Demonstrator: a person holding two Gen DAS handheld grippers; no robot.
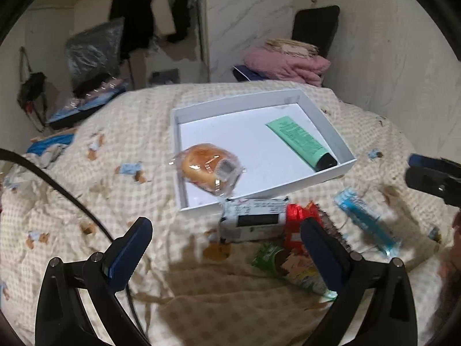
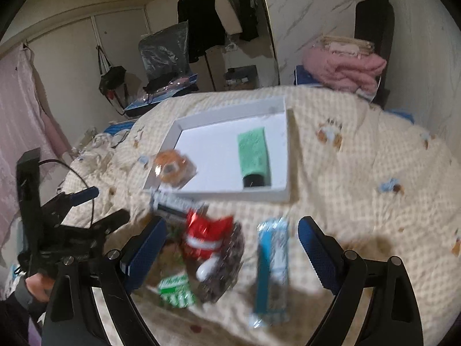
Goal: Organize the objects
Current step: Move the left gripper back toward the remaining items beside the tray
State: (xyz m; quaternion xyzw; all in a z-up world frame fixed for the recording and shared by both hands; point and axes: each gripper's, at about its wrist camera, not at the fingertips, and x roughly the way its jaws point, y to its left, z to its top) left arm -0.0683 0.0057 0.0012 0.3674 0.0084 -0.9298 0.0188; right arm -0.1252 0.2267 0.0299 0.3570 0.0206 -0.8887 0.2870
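Observation:
A white shallow box [image 1: 334, 173] [image 2: 230, 194] lies on the bed with a green tube [image 1: 299, 141] [image 2: 253, 155] inside. A wrapped bun [image 1: 209, 167] [image 2: 173, 167] rests over the box's near left corner. In front lie a black-and-white packet [image 1: 253, 220] [image 2: 173, 201], a red packet [image 1: 299, 219] [image 2: 207, 236], a green packet [image 1: 291, 268] [image 2: 175, 288] and a blue wrapped item [image 1: 367, 222] [image 2: 272, 265]. My left gripper [image 1: 227, 250] is open and empty above the quilt. My right gripper [image 2: 232, 248] is open and empty above the red and blue packets.
The bed has a checked quilt [image 1: 129, 132] [image 2: 360, 158]. Pink folded blankets [image 1: 288, 63] [image 2: 343, 69] sit on a chair behind. Clothes hang on a rack [image 1: 138, 14] [image 2: 207, 14]. Bags and clutter lie at the left of the bed [image 1: 86, 98].

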